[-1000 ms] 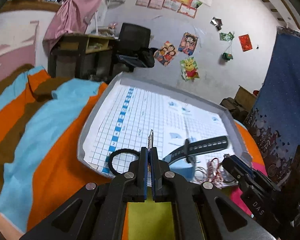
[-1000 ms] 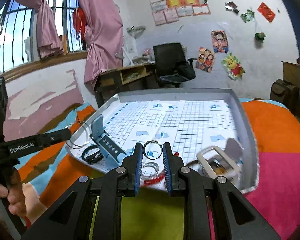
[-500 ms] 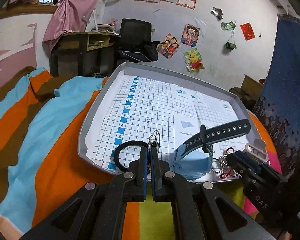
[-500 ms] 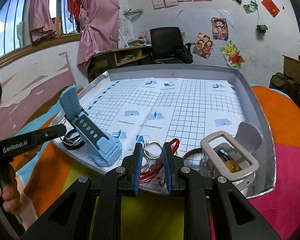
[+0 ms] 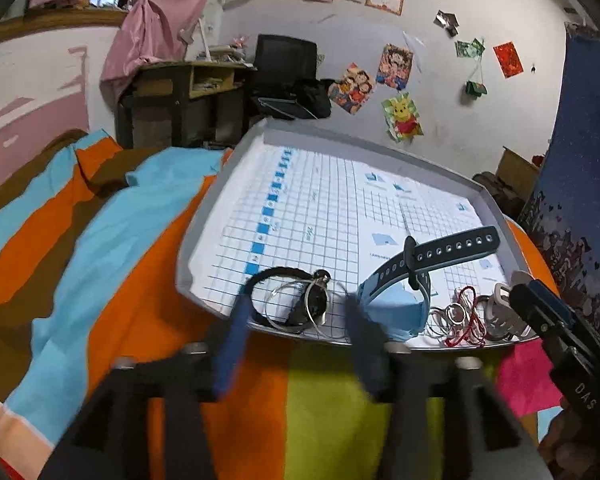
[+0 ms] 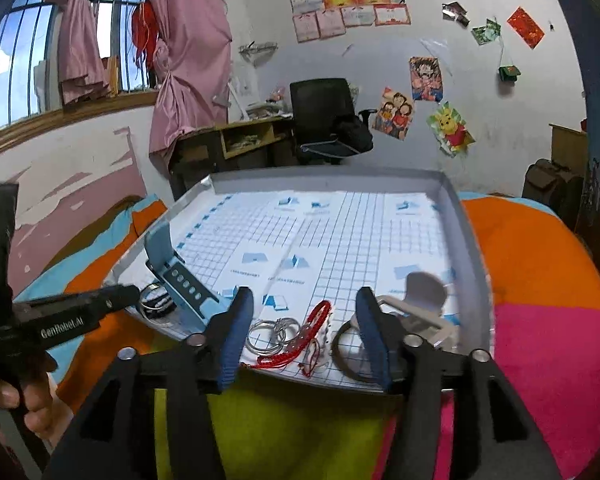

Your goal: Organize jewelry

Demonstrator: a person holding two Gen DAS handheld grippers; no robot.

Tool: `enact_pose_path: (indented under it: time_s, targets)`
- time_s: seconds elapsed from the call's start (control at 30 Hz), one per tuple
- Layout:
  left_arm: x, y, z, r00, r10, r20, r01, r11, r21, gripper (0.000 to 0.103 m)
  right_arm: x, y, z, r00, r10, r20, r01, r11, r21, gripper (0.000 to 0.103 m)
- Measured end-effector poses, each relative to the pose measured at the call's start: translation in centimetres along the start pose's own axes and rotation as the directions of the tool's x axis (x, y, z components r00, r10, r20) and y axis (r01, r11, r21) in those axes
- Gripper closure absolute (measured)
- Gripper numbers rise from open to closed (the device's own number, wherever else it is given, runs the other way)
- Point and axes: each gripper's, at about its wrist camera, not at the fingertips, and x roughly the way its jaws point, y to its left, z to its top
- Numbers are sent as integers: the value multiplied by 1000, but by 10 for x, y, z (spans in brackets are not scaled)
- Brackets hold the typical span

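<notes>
**Over the tray's near edge, both grippers spread wide**

From the left wrist, the left gripper (image 5: 296, 320) stands wide apart and holds nothing. Between its fingers, thin silver bangles (image 5: 300, 308) and a black bracelet (image 5: 274, 274) lie in the grey tray (image 5: 204, 216), just beside a blue watch (image 5: 404, 292).

From the right wrist, the right gripper (image 6: 304, 320) is likewise wide and empty; silver rings (image 6: 272, 332) and a red cord bracelet (image 6: 308, 334) lie between its fingers, a white hair clip (image 6: 420, 316) just right.
</notes>
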Motion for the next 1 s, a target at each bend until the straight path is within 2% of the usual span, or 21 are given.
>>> enact_pose_path:
  time_s: [0.13, 0.23, 0.3, 0.43, 0.5, 0.67, 0.87, 1.0]
  targets:
    - [-17, 0, -2, 999, 19, 45, -18, 1000, -12, 41, -11, -1, 3, 1000, -5, 15, 5, 1000, -17, 54]
    - [-35, 0, -3, 994, 35, 102, -33, 999, -22, 26, -22, -1, 6, 999, -11, 34, 11, 1000, -25, 54]
    - [-53, 0, -5, 987, 44, 154, -41, 999, -27, 17, -33, -2, 9, 998, -5, 56, 6, 1000, -20, 47]
    - [-87, -4, -8, 971, 41, 235, -37, 999, -24, 7, -60, -5, 16, 995, 18, 95, -18, 1000, -4, 34]
    - [-112, -4, -12, 957, 30, 287, -24, 999, -23, 1, -75, -3, 18, 994, 26, 110, -26, 1000, -3, 27]
    - [-154, -3, -26, 943, 14, 333, 0, 999, -43, 0, -119, -1, 18, 989, 35, 143, -35, 999, 2, 7]
    - [-207, -6, -46, 926, 19, 377, -10, 1000, -25, 0, -178, 6, 14, 983, 47, 178, -45, 999, -14, 2]
    - [-241, -9, -65, 916, 24, 400, -22, 1000, -9, 0, -217, 12, 2, 978, 53, 201, -49, 998, -25, 1]
